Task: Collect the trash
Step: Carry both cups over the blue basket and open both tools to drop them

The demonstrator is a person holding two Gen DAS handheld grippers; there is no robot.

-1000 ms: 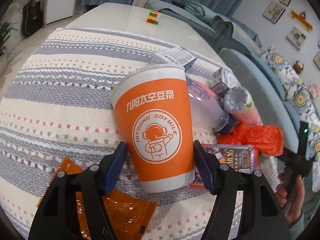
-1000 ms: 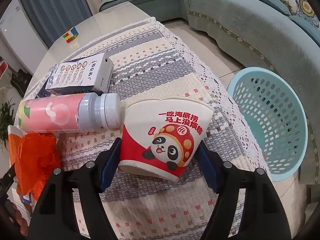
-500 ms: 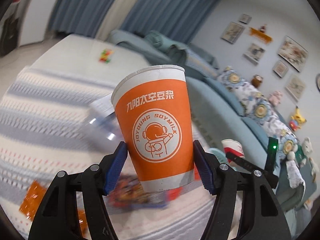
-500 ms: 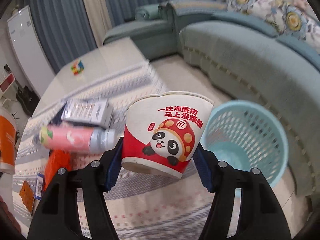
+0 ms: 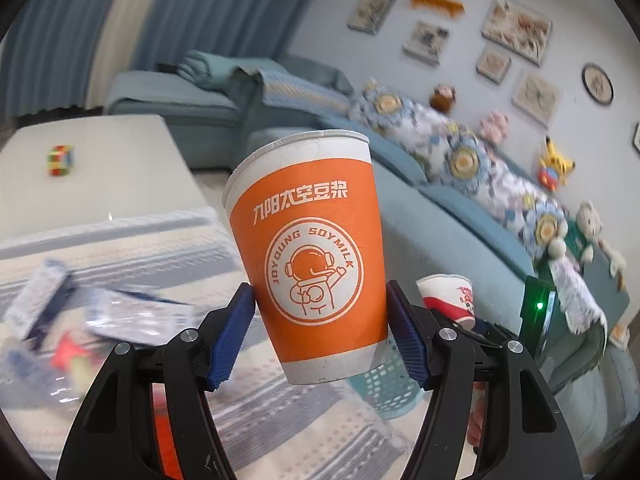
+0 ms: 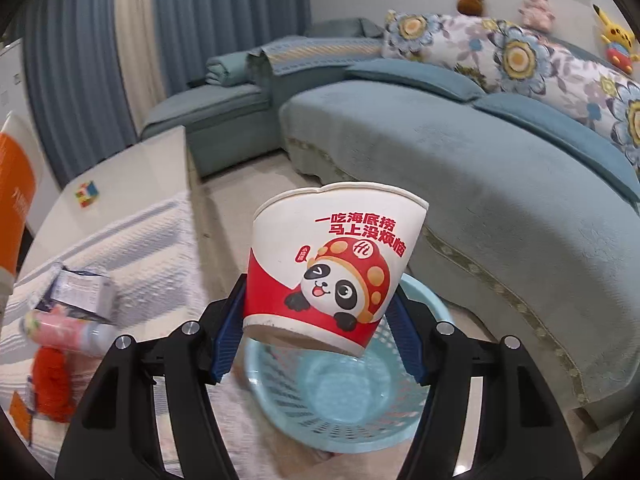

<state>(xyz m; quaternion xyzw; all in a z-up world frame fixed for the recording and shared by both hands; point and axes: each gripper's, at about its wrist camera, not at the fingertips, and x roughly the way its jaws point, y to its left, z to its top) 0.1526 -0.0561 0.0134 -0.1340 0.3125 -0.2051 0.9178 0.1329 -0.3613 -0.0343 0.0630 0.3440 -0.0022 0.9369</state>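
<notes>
My left gripper (image 5: pixel 320 338) is shut on an orange paper cup (image 5: pixel 308 256) with a white astronaut logo, held upright in the air above the striped tablecloth. My right gripper (image 6: pixel 316 338) is shut on a dented red and white panda cup (image 6: pixel 332 268), tilted over the light blue mesh basket (image 6: pixel 340 400) on the floor. In the left wrist view the panda cup (image 5: pixel 450 294) shows to the right, with the basket (image 5: pixel 384 390) below it. The orange cup (image 6: pixel 14 200) appears at the left edge of the right wrist view.
On the striped tablecloth (image 6: pixel 132 264) lie a pink bottle (image 6: pixel 64 330), a white box (image 6: pixel 82 290) and an orange bag (image 6: pixel 50 384). A colour cube (image 6: pixel 87 194) sits on the white tabletop. A teal sofa (image 6: pixel 500 208) curves behind the basket.
Both grippers rose off the tablecloth with their cups. The right one swung over the blue basket; the left one lifted and turned right toward the sofa and basket.
</notes>
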